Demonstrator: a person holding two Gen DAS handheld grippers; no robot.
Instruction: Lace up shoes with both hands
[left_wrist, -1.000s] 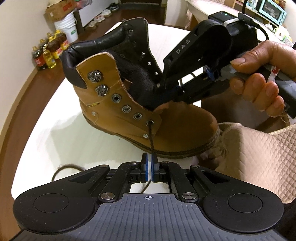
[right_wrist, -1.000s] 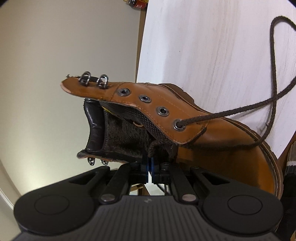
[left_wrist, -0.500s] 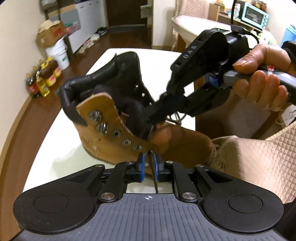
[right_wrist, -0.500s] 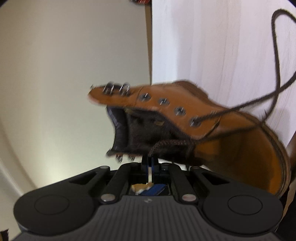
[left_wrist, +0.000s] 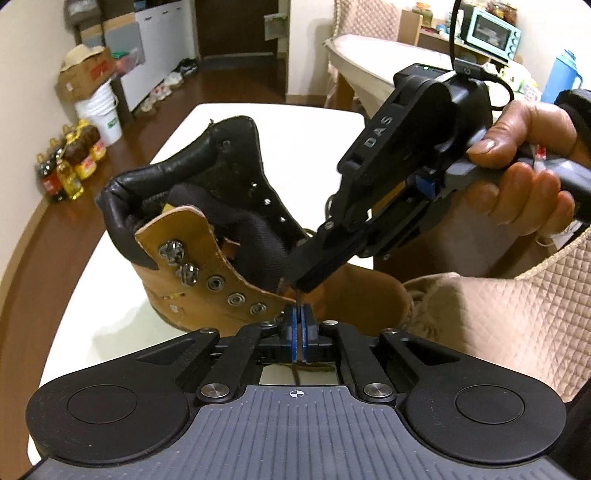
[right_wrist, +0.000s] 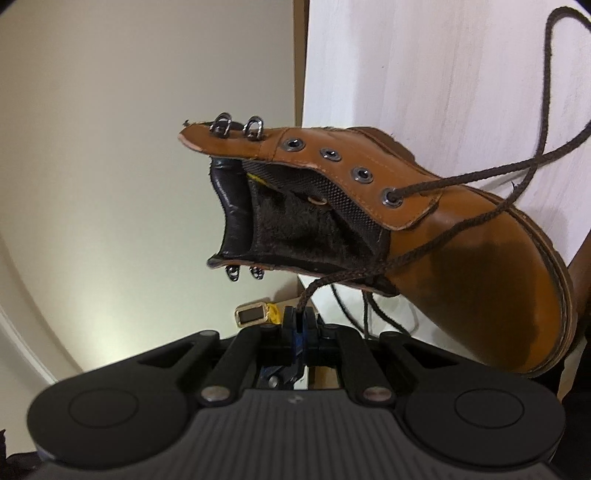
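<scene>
1. Your left tongs (left_wrist: 297, 325) have just been closing and now pinch the dark lace (right_wrist: 480, 177) beside the lowest eyelet (right_wrist: 392, 195).
2. Your right tongs (right_wrist: 300, 320) clamp the other lace end.
3. The tan boot (left_wrist: 207, 266) stands mid-worktop (left_wrist: 221, 118); a hard pull could tip it.

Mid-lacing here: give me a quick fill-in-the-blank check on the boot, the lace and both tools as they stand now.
1. The brown boot stands on a ____ table.
2. The right tool is shut on the dark ____.
3. The lace passes through the ____ eyelet of the row.
4. The left tool has just been ____ on the lace.

Missing: white; lace; lowest; closing
</scene>
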